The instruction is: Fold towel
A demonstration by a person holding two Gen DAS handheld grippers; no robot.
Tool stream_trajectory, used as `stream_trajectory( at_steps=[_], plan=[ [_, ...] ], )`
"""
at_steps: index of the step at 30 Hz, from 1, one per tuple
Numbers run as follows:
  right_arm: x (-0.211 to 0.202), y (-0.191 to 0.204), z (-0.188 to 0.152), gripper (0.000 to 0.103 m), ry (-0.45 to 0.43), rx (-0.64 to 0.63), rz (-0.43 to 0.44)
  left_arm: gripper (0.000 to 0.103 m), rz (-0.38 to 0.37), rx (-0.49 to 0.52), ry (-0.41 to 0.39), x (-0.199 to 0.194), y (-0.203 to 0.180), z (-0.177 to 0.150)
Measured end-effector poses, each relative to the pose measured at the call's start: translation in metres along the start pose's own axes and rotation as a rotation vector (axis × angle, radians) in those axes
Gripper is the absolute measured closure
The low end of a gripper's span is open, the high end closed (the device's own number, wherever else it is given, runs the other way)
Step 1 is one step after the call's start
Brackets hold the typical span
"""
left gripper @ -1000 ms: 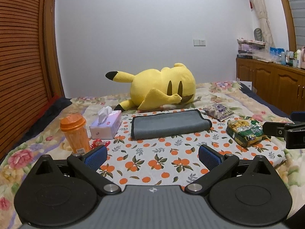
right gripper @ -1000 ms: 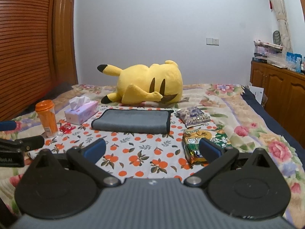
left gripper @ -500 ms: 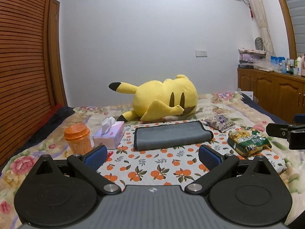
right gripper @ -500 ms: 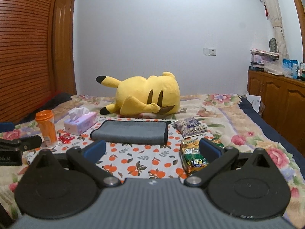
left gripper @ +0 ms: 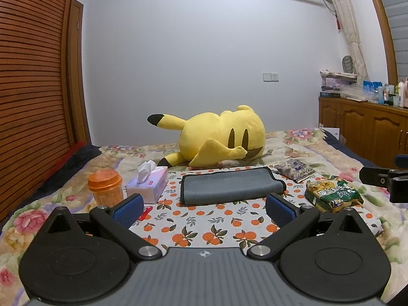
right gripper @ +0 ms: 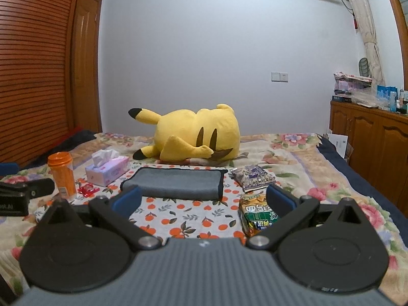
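Observation:
A grey towel with a dark edge lies folded into a long flat pad on an orange-print cloth on the bed; it also shows in the right wrist view. My left gripper is open and empty, held above the cloth, short of the towel's near edge. My right gripper is open and empty, also short of the towel. Each gripper shows at the edge of the other's view.
A yellow plush toy lies behind the towel. An orange cup, a tissue box and a red wrapper are left of it. A green snack bag and a purple packet are right. Wooden cabinets stand far right.
Both grippers have drawn back and tilted up, so the towel and bed sit lower in both views. The towel has not moved. Both grippers stay open.

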State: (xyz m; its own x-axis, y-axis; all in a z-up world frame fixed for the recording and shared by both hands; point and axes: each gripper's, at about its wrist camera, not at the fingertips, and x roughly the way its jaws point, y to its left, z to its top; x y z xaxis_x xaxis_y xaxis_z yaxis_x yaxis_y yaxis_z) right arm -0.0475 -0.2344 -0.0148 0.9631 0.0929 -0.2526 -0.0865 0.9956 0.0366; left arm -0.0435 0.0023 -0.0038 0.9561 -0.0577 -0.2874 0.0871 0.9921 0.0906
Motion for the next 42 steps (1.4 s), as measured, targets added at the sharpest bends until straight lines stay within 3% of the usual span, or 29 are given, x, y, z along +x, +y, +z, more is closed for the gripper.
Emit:
stream_trajectory(
  at_steps=[42],
  plan=[
    [0.0004,-0.0002,0.0001,0.000,0.002,0.004,0.001,0.000,0.003,0.001,0.018,0.0019,0.0018,-0.0026]
  ],
)
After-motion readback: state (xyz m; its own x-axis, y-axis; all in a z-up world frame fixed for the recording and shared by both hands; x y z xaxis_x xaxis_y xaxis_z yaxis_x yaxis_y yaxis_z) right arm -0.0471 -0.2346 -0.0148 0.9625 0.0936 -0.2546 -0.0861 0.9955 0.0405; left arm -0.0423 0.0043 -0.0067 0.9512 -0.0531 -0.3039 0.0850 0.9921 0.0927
